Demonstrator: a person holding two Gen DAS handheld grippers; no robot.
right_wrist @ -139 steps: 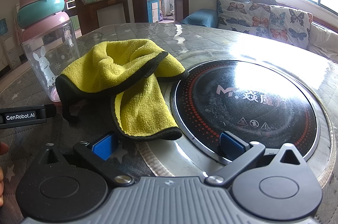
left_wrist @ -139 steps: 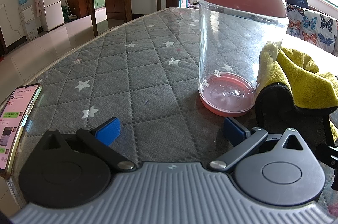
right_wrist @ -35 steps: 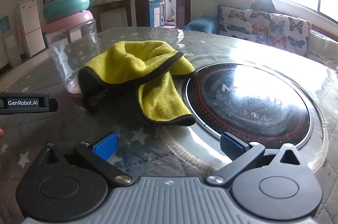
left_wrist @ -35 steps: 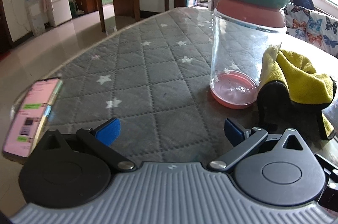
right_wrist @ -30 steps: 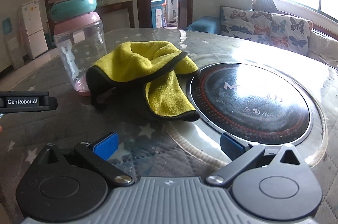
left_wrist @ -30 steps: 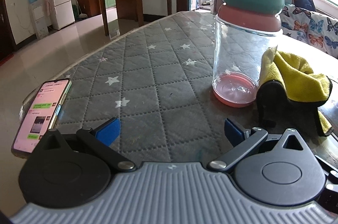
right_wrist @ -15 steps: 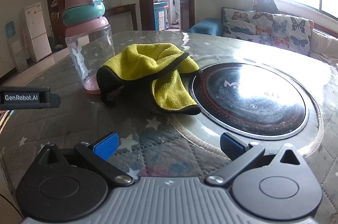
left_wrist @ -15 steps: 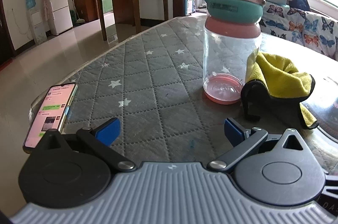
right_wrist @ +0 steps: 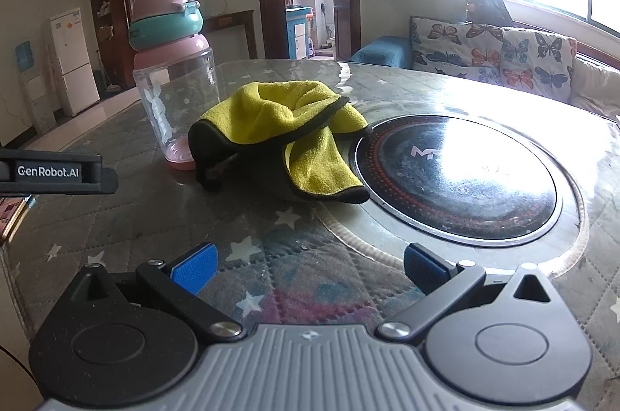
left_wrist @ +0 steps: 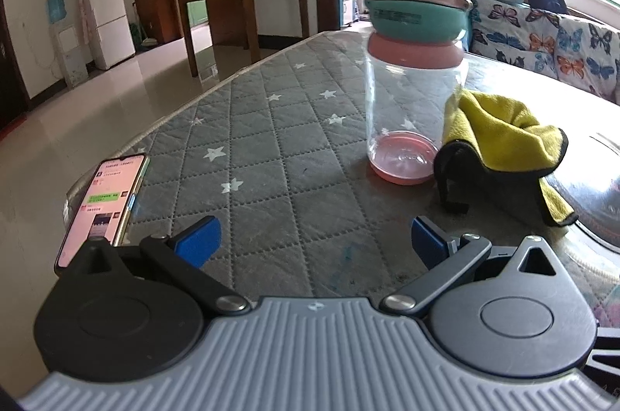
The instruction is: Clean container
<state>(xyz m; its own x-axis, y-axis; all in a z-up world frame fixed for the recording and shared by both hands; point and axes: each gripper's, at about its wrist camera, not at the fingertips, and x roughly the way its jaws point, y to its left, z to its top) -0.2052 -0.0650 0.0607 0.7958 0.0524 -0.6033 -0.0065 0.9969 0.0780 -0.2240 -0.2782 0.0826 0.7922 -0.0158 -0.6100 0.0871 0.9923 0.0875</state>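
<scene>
One clear container (left_wrist: 412, 116) with a pink base, a pink and teal lid and teal antlers is standing upright on the quilted grey table cover (left_wrist: 271, 155), and a crumpled yellow cloth (left_wrist: 503, 143) edged in black is lying just beside it, its dark edge touching or almost touching the pink base. From the right wrist view the same container (right_wrist: 172, 93) is sitting to the left of the cloth (right_wrist: 283, 132), whose far corner is draping onto the rim of a round black cooktop (right_wrist: 457, 178) set into the table. Compared with the frames a few seconds ago, the container is appearing smaller and farther off in both views, with its full lid and antlers now showing, so both grippers are pulling back from it toward the near edge of the table. The left gripper (left_wrist: 316, 240) is hovering over the cover with its blue-padded jaws spread wide, holding and touching nothing. The right gripper (right_wrist: 310, 265) is likewise keeping its jaws spread wide apart and bare, low over the cover in front of the cooktop. Beside the left gripper, a phone (left_wrist: 102, 205) with a lit screen is lying at the table's edge.
</scene>
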